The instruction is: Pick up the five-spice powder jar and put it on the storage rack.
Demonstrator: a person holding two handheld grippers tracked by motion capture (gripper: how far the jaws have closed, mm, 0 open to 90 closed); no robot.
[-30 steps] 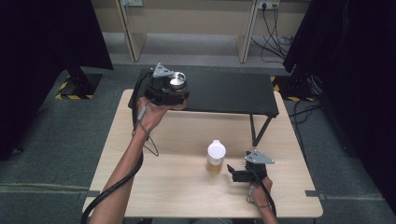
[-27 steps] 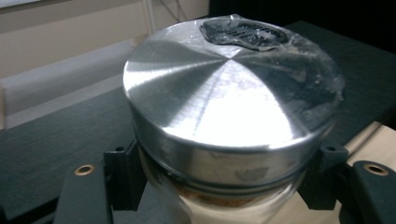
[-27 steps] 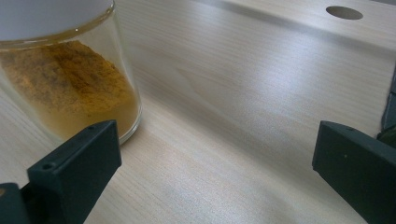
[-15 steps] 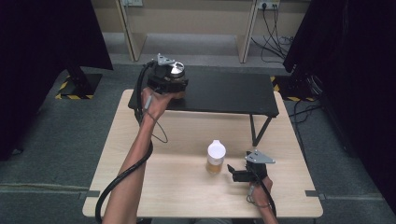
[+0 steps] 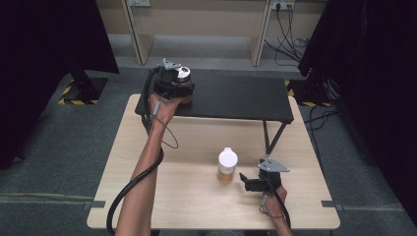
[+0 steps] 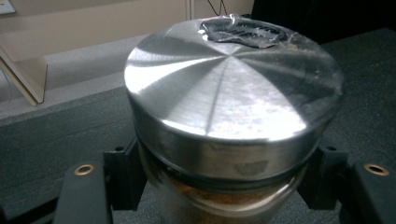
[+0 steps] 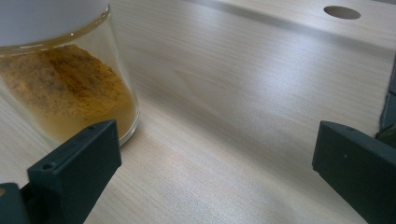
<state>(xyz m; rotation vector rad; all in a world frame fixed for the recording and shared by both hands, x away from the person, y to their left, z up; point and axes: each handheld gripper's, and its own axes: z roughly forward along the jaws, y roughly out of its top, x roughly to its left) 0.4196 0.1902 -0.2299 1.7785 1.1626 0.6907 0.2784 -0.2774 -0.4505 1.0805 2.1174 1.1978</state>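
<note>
A glass jar with a brushed silver lid sits between the jaws of my left gripper, which is shut on its body just under the lid. In the high view this left gripper and the silver-lidded jar are at the left end of the black shelf. A second glass jar with a white lid, part full of orange powder, stands on the wooden table. My right gripper rests just right of it, open, one jaw beside the glass.
The black shelf stands on thin legs at the table's far edge. A cable loops from the left gripper down along the forearm. A round hole is in the tabletop. Grey floor and wooden panels lie beyond.
The left gripper has carried the silver-lidded jar farther away, onto the far left part of the black shelf. The right gripper and the white-lidded jar have not moved.
</note>
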